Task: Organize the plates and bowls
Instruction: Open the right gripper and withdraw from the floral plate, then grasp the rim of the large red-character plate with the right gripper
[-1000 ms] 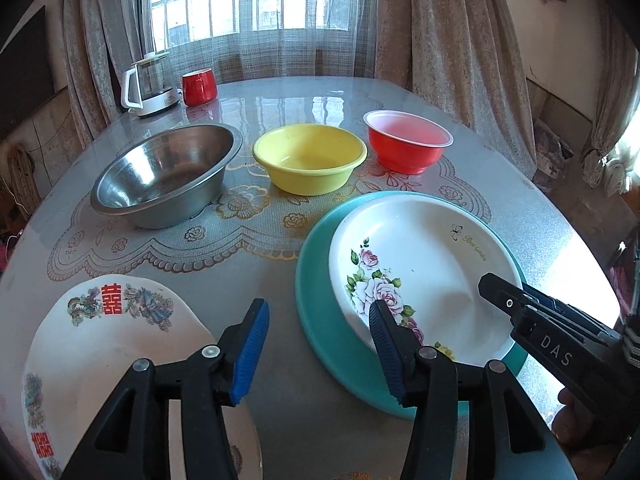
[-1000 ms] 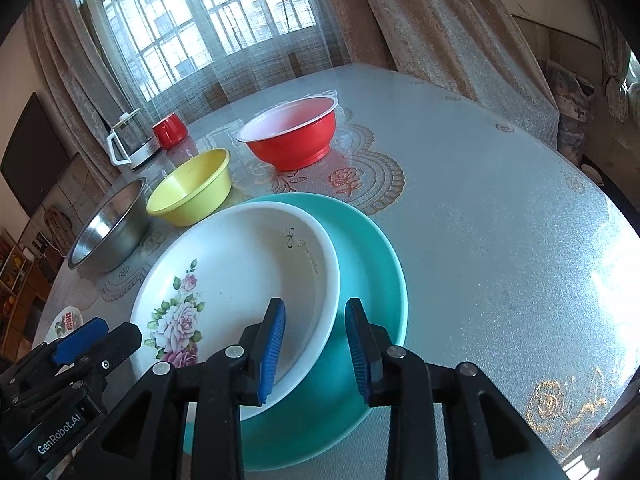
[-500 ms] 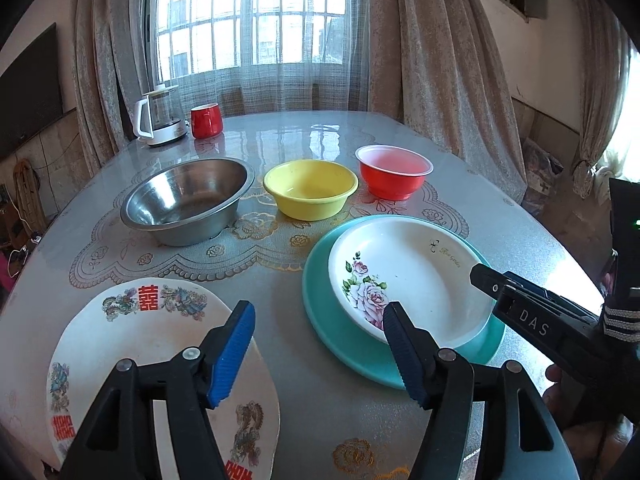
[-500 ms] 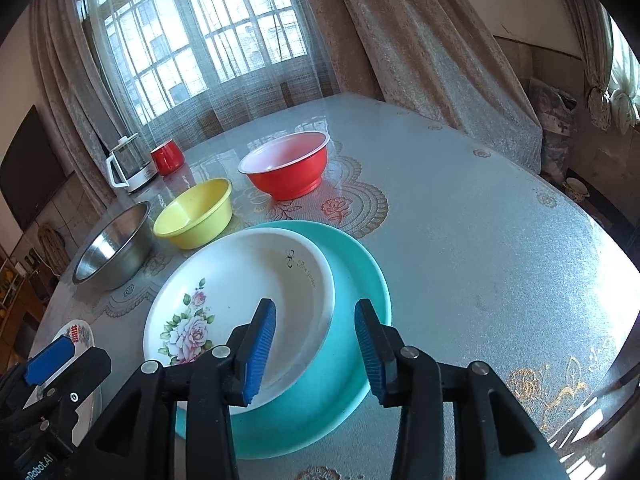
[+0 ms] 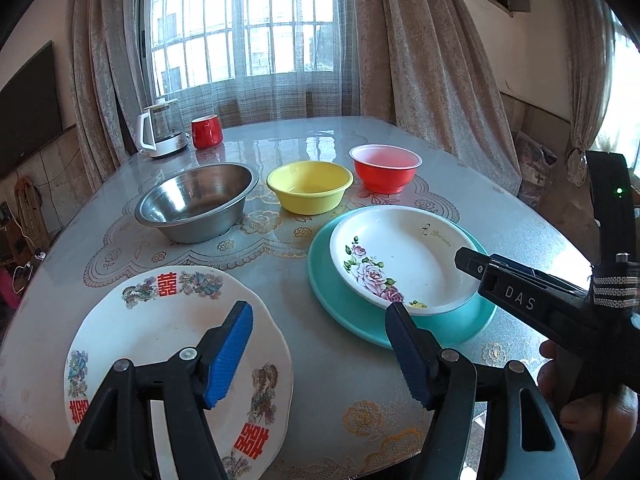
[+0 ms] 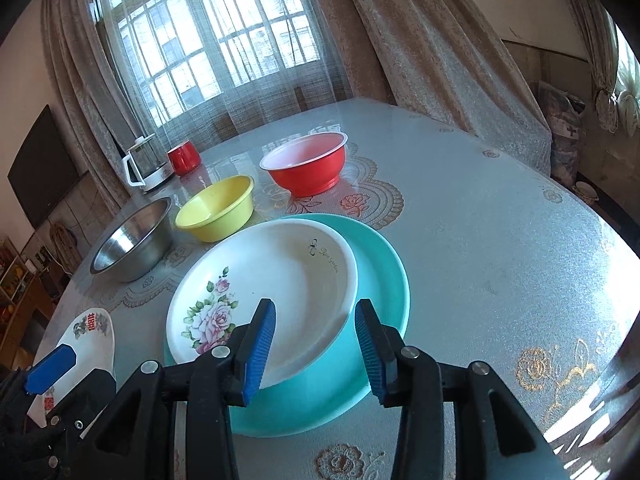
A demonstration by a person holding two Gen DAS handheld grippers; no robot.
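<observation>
While hovering above the table (image 5: pixel 280 272), left gripper (image 5: pixel 320 356) opening with nothing between its jaws, right gripper (image 6: pixel 316 340) parted and empty. Rose plate (image 6: pixel 280 272) stacked on teal plate (image 6: pixel 380 264) — red-lettered plate (image 5: pixel 160 328) apart, bowls behind.

Rose plate (image 5: pixel 404 264) nested on teal plate (image 5: pixel 340 312); 3 bowls (image 5: pixel 310 192) behind (upright).

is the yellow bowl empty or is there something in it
Empty: the left view looks down into the yellow bowl and shows only its bare yellow inside.
</observation>
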